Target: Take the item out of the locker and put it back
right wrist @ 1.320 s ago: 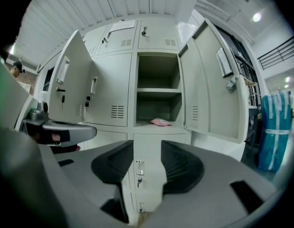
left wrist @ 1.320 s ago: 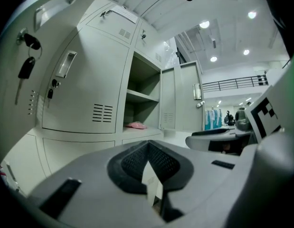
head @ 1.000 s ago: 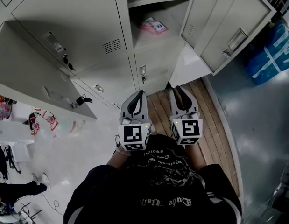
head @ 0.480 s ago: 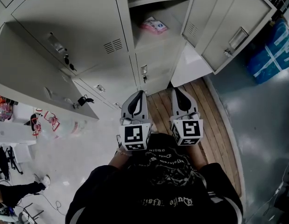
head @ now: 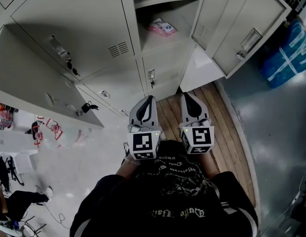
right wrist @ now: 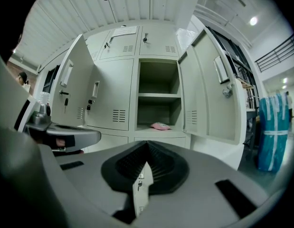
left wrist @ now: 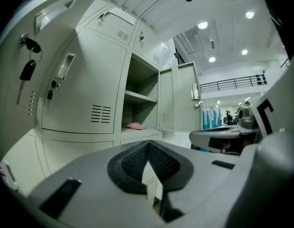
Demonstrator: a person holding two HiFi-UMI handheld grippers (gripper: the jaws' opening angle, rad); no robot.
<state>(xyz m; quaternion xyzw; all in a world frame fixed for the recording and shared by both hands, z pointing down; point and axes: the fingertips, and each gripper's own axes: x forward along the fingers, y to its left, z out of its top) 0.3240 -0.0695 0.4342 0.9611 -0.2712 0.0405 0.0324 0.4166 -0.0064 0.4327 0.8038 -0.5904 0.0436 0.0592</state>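
at the far left an open locker door (head: pixel 39 90) swings out toward you. next to it stands a closed door (head: pixel 68 19), with keys (head: pixel 69 63) hanging at its lock and a louvred vent (head: pixel 118 49) near its right edge. below that, you hold your left gripper (head: pixel 147 100) close to your chest, pointing at the lockers. its jaws are pressed together with nothing between them, and its marker cube (head: pixel 144 144) faces up at you.

beyond the two grippers is the open locker (head: pixel 185 21), with one shelf (head: pixel 162 2) across it. the pink packet (head: pixel 161 27) lies flat on the compartment's floor under that shelf, a little back from the front edge and well apart from both grippers.

your right gripper (head: pixel 187 98) sits just beside the left one, the two side by side and not touching. its jaws are closed too, with nothing in them, and its own marker cube (head: pixel 198 138) shows on top.

to the right, the locker's own door (head: pixel 241 19) stands wide open, with a recessed handle (head: pixel 250 40) on its outer face. under the grippers a strip of wooden planking (head: pixel 227 132) runs out from the foot of the lockers, and grey floor (head: pixel 276 132) lies to its right. at the far right edge a blue wrapped bundle (head: pixel 291 53) stands on that floor.
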